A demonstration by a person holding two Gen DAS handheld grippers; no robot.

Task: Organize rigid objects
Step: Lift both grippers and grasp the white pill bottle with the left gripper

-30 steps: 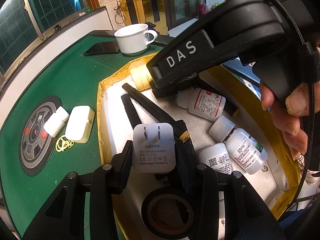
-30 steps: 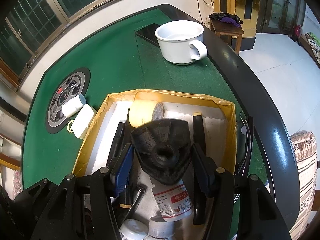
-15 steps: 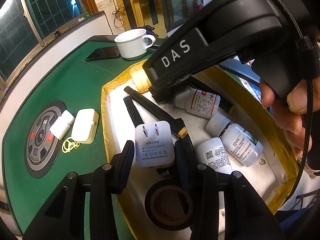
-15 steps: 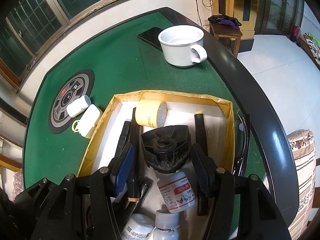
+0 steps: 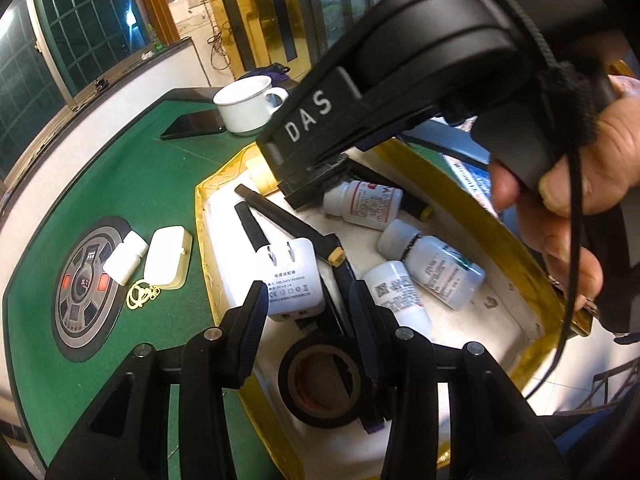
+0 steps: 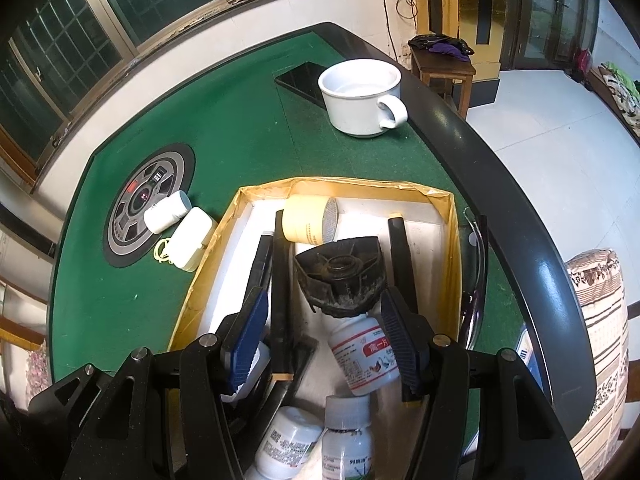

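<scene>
A yellow-rimmed box (image 5: 472,196) (image 6: 452,240) on the green table holds several rigid objects. A white plug adapter (image 5: 290,278) lies in it just ahead of my open, empty left gripper (image 5: 308,300). A black tape roll (image 5: 320,384) lies under the left fingers. A black fan-shaped plastic part (image 6: 340,276) lies in the box just ahead of my open, empty right gripper (image 6: 322,318). White bottles (image 5: 432,268) (image 6: 368,352), black sticks (image 6: 280,280) and a tan roll (image 6: 310,222) also lie in the box. The right gripper's body (image 5: 400,92) hangs over the box's far side.
A white mug (image 6: 362,96) and a dark phone (image 6: 300,80) sit at the table's far end. A small white bottle (image 6: 166,212), a white case (image 6: 190,238) and a yellow ring (image 5: 140,294) lie left of the box by a round panel (image 6: 146,204).
The right gripper let go of the black part, which now lies in the box, and drew back. The left gripper opened off the white adapter and pulled back.
</scene>
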